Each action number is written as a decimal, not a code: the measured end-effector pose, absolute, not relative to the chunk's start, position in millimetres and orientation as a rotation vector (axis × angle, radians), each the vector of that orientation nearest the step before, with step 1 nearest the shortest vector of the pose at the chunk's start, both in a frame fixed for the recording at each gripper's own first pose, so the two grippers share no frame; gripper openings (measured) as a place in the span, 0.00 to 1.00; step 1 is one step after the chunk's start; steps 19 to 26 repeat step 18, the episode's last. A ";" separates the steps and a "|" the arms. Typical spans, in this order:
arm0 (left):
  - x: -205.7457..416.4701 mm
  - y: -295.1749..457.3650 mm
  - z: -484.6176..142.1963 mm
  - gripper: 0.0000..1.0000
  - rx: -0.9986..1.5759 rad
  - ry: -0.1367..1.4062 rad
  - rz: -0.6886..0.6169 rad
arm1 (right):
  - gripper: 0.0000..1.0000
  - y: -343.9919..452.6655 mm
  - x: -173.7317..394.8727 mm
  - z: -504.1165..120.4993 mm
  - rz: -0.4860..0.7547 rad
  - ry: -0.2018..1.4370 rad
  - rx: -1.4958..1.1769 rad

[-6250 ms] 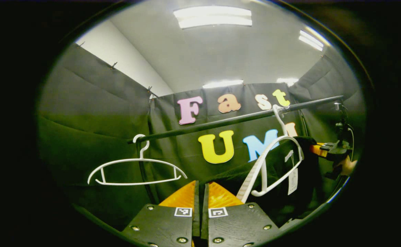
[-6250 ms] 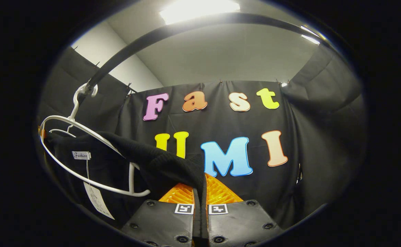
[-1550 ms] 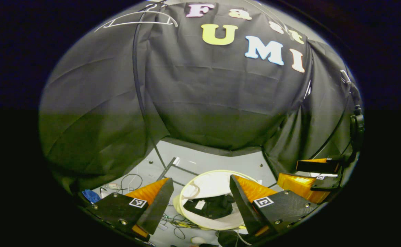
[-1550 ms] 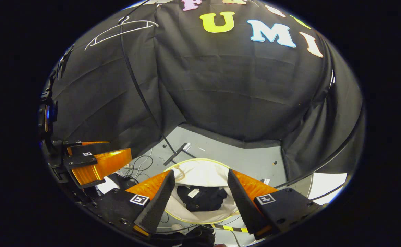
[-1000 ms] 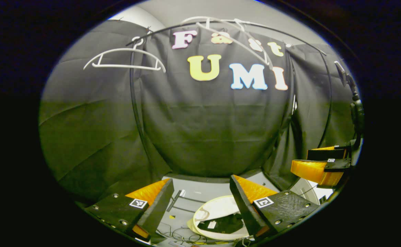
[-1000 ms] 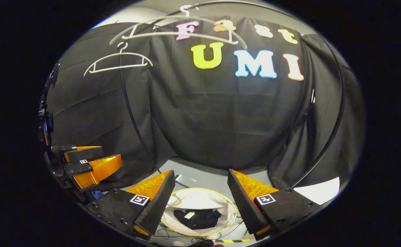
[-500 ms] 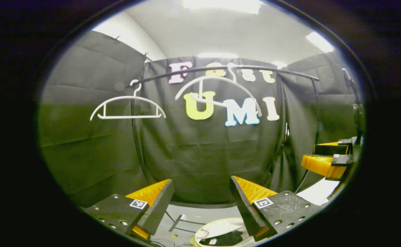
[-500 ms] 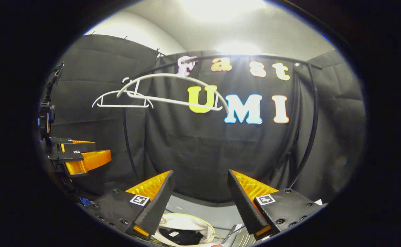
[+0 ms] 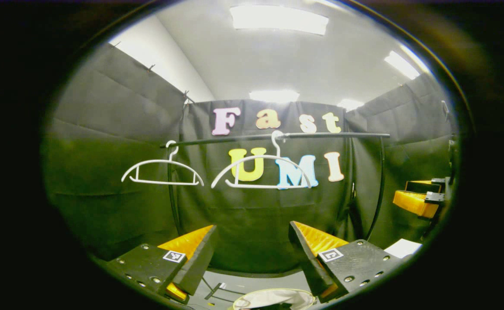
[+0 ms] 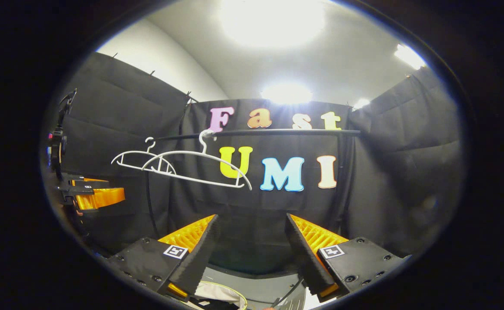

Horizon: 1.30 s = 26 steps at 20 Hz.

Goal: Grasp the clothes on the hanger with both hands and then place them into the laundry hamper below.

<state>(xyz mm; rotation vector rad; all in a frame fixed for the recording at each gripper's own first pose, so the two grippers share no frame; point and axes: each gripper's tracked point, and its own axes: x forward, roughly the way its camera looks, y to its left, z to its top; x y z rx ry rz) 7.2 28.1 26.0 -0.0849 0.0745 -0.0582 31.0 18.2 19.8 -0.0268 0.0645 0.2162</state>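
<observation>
Facing two bare hangers (image 9: 260, 172), both grippers' jaws gape, level.

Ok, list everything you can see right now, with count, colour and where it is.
Hangers: two, white, bare, hooked on the rail, one toward its left end.
Rail: one, black, horizontal before the back wall.
Laundry hamper: one, white with a pale rim, on the floor at the bottom edge.
Ceiling lights: several, white, overhead.
Left hand-held gripper: one, orange and black, jaws apart, empty.
Right hand-held gripper: one, orange and black, jaws apart, empty.
</observation>
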 end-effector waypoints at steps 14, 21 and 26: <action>-35.9 3.9 41.3 0.96 -0.070 0.049 -0.051 | 0.95 -48.5 -20.6 31.3 0.116 0.060 0.018; -38.6 2.8 45.0 0.96 -0.052 0.038 -0.049 | 0.92 -52.1 -17.8 34.4 0.099 0.045 0.021; -38.6 2.8 45.0 0.96 -0.052 0.038 -0.049 | 0.92 -52.1 -17.8 34.4 0.099 0.045 0.021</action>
